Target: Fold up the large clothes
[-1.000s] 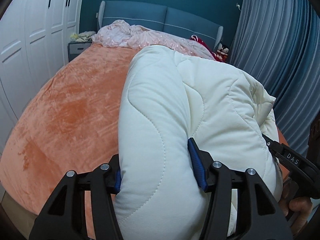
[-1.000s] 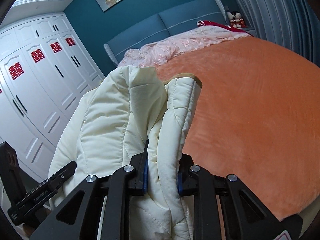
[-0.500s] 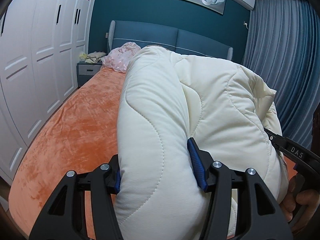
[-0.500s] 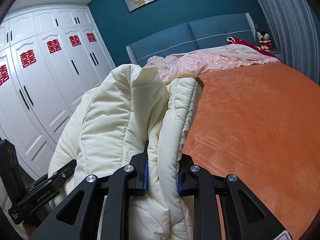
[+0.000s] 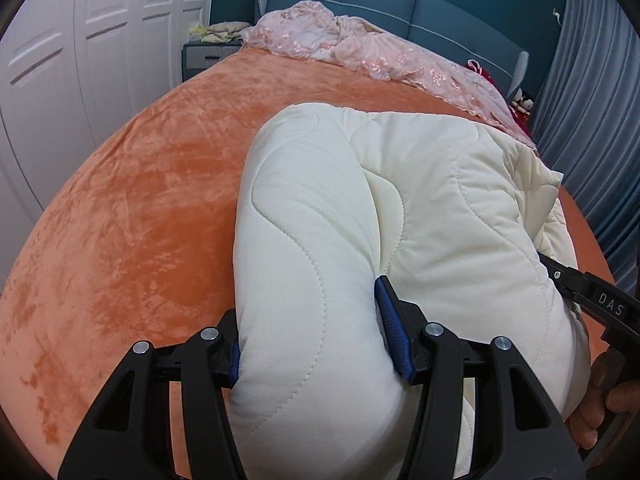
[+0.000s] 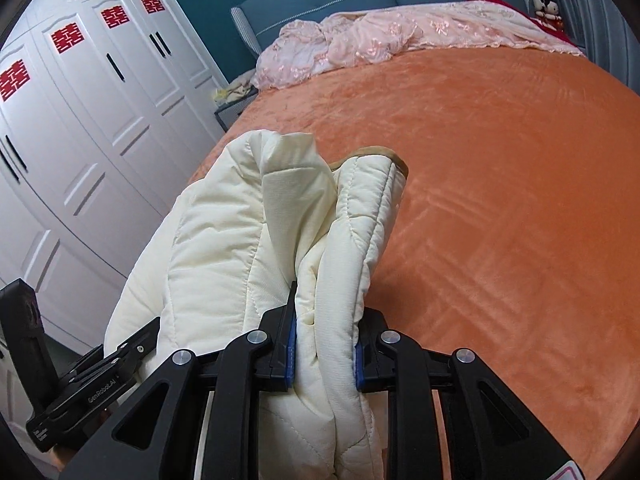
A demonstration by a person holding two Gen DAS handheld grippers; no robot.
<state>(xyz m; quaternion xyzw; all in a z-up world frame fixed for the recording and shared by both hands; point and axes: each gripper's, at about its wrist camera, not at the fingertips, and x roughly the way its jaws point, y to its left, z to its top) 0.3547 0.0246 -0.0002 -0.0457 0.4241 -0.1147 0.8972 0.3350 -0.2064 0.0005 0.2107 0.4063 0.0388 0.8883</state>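
A cream quilted padded garment (image 5: pixel 400 216) is held bunched up over the near end of the orange bed (image 5: pixel 140 208). My left gripper (image 5: pixel 316 340) is shut on a thick padded fold of it. My right gripper (image 6: pixel 325 340) is shut on a thinner bundle of its layers, with a tan-trimmed edge (image 6: pixel 380 156) sticking up. The garment (image 6: pixel 224 248) hangs between both grippers. The right gripper's body shows at the right edge of the left wrist view (image 5: pixel 600 304); the left gripper's body shows low left in the right wrist view (image 6: pixel 100 384).
A pink lace cover (image 5: pixel 360 48) lies crumpled at the head of the bed by the blue headboard (image 6: pixel 320 4). White wardrobes (image 6: pixel 80 120) line the left side. A nightstand (image 5: pixel 204 52) stands by the headboard. Blue-grey curtains (image 5: pixel 592 100) hang on the right.
Both grippers have tilted down toward the bed, still holding the garment. The wall art and ceiling have dropped out of view and more of the orange bed shows.
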